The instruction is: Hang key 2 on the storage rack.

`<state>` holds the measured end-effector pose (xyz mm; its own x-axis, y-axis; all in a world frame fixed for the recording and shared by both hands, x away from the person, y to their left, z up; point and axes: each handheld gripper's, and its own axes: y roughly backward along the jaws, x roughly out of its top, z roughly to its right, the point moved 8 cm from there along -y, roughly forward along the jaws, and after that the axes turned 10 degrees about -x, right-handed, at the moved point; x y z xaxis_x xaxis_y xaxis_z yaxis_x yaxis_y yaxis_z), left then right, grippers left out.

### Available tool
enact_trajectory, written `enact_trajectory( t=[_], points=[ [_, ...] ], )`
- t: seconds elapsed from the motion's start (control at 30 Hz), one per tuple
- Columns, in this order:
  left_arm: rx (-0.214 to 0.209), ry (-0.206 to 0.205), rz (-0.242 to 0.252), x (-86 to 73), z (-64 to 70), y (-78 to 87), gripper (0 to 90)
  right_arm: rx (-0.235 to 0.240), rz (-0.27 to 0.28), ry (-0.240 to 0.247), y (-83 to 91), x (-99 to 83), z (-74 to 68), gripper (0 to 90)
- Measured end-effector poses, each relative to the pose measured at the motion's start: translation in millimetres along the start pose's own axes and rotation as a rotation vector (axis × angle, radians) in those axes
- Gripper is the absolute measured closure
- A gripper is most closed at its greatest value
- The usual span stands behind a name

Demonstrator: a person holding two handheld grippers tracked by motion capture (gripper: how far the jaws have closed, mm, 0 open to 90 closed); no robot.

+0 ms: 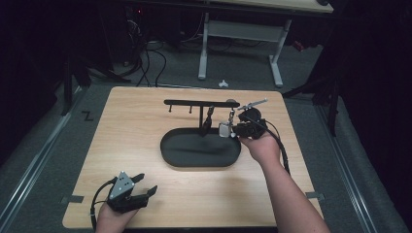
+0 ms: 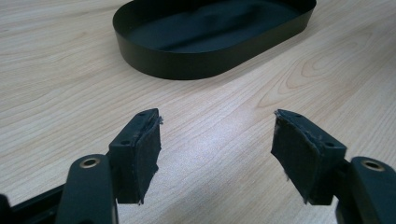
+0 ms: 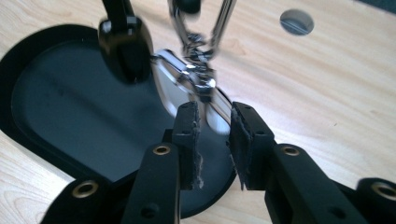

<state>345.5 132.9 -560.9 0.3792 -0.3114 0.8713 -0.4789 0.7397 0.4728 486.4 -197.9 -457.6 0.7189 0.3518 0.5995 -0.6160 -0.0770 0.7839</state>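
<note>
Evidently mid-task: the right claw (image 3: 212,126) pinches the silver keychain tag (image 3: 175,88), which hangs by its clasp from the black hook stand (image 1: 200,103) at the oval tray's (image 1: 167,158) 12 o'clock. Unhooking looks unfinished. The left claw (image 2: 215,140) gapes empty over the bench (image 1: 136,111) at the tray's 7 o'clock.

The lower middle of the table (image 1: 204,194) is bare wood, with lots of room. In the middle, the black tray (image 1: 200,148) and its rack (image 1: 200,103) block the way.
</note>
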Motion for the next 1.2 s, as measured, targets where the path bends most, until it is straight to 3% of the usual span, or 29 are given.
enact_trajectory(
  t=[0.17, 0.47, 0.6, 0.8, 1.03, 1.2],
  points=[
    [-0.004, 0.001, -0.007, -0.5, 0.2, -0.7, 33.0, 0.004, -0.011, 0.001, -5.1, -11.7, -3.9, 67.9],
    [-0.009, -0.003, -0.020, -1.6, 1.6, -3.9, 32.6, 0.016, 0.008, -0.018, -15.1, -49.4, -14.3, 56.3],
    [-0.015, -0.006, -0.033, -3.3, 2.5, -6.5, 32.6, 0.014, 0.050, -0.038, -15.4, -69.3, -16.5, 49.9],
    [-0.022, -0.009, -0.041, -4.3, 4.1, -8.5, 32.8, -0.004, 0.096, -0.063, -13.2, -98.8, -14.5, 47.6],
    [-0.020, -0.010, -0.048, -5.7, 3.5, -10.7, 32.9, -0.021, 0.182, -0.135, -3.9, -144.5, 1.8, 43.6],
    [-0.027, 0.001, -0.053, -7.1, 2.8, -13.8, 32.9, -0.030, 0.245, -0.175, 10.7, -175.1, 4.4, 38.1]
  ],
)
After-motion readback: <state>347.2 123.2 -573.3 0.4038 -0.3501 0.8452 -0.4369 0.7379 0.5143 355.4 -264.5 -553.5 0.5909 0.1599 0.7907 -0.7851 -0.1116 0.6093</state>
